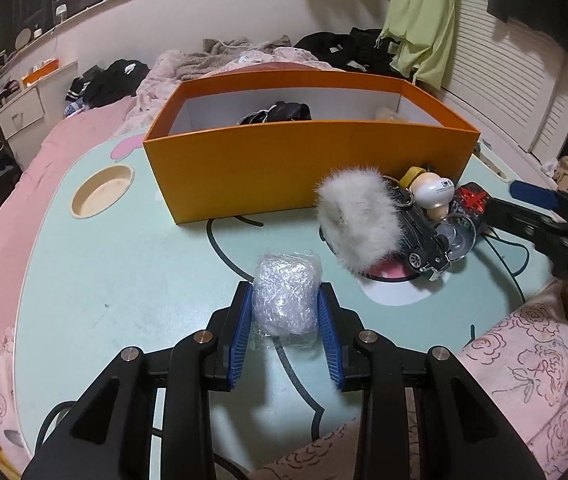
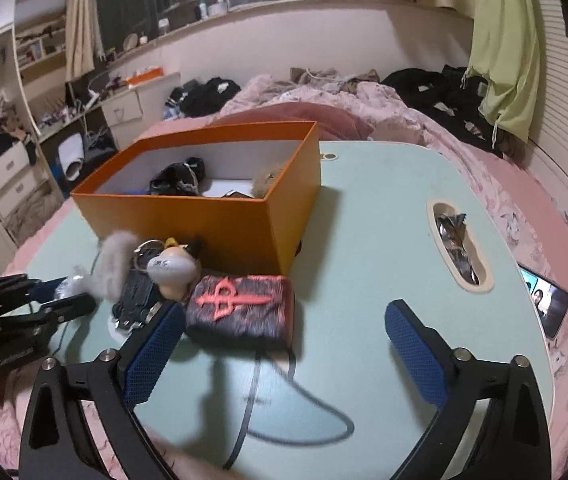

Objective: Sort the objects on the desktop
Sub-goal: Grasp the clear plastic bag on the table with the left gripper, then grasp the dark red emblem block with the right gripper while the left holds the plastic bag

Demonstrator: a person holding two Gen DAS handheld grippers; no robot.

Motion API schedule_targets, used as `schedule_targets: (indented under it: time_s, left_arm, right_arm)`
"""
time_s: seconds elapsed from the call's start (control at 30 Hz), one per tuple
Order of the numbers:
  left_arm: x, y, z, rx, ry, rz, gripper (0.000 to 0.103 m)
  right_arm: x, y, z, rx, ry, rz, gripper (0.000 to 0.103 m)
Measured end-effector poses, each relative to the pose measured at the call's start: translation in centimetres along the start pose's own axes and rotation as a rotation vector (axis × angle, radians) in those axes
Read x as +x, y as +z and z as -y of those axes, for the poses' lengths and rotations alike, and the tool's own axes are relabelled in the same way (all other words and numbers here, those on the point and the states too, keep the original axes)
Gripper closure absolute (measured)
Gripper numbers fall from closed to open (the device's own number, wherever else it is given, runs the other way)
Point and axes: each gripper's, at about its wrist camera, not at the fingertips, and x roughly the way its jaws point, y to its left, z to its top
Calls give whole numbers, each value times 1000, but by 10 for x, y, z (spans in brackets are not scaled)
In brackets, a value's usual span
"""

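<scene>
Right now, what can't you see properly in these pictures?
- Box contents: left view, front wall hides most; a dark thing shows.
- Table slot: right view, contents too small.
- Phone screen: right view, too small.
- Toy car: left view, fluffy ball covers part.

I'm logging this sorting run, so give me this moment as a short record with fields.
left tool: shut on clear plastic wad
right tool: open, empty, above table
orange box: open-topped, dark items inside
unsorted pile: white fur puff, toy car, dark pouch with red emblem
</scene>
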Motion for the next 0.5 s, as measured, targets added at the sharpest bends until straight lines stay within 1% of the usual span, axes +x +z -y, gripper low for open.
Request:
schedule_targets:
  time_s: [0.1, 0.17, 0.3, 0.5]
  left_arm:
    - [0, 0, 0, 1, 1, 0, 69]
    - [0, 0, 0, 0, 0, 0, 69]
    - [0, 0, 1, 0, 1, 0, 69]
    - [0, 0, 1, 0, 0, 0, 69]
  right_arm:
    - [8, 6, -3, -5, 1, -7, 8]
    - [13, 10, -6, -10, 22, -22, 8]
    - [14, 9, -7, -21, 35, -24, 8]
    - [18, 7, -11, -35, 102, -57, 8]
